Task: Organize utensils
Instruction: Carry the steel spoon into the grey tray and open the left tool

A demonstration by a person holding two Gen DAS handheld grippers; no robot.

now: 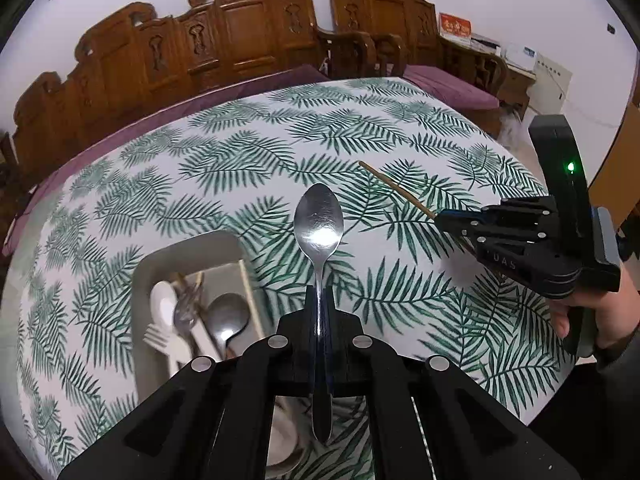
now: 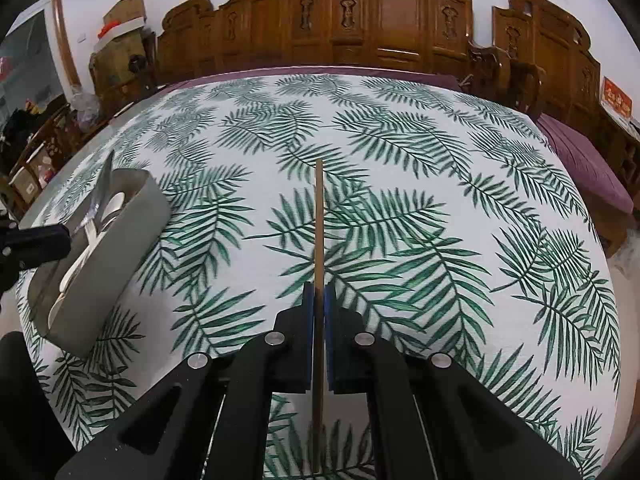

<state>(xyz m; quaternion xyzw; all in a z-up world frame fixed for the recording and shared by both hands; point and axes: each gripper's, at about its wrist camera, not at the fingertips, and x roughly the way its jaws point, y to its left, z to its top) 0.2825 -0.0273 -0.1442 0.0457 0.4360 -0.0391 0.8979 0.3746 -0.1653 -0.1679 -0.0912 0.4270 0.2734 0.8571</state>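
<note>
My left gripper (image 1: 319, 292) is shut on the handle of a metal spoon (image 1: 319, 220), whose bowl points away above the leaf-print tablecloth. Below and left of it lies a grey tray (image 1: 188, 246) with a white spoon, a white fork and metal spoons inside. My right gripper (image 2: 319, 290) is shut on a wooden chopstick (image 2: 318, 220) that sticks out forward over the cloth. In the left wrist view the right gripper (image 1: 444, 216) hangs at the right with the chopstick (image 1: 394, 186) poking left. In the right wrist view the tray (image 2: 120, 252) sits at the left with the spoon (image 2: 102, 184) above it.
The table (image 2: 440, 160) carries a white cloth with green leaves. Carved wooden benches (image 1: 240, 40) with purple cushions stand behind it. A hand (image 1: 600, 316) holds the right gripper's grip. Boxes and clutter (image 2: 120, 16) stand at the far left.
</note>
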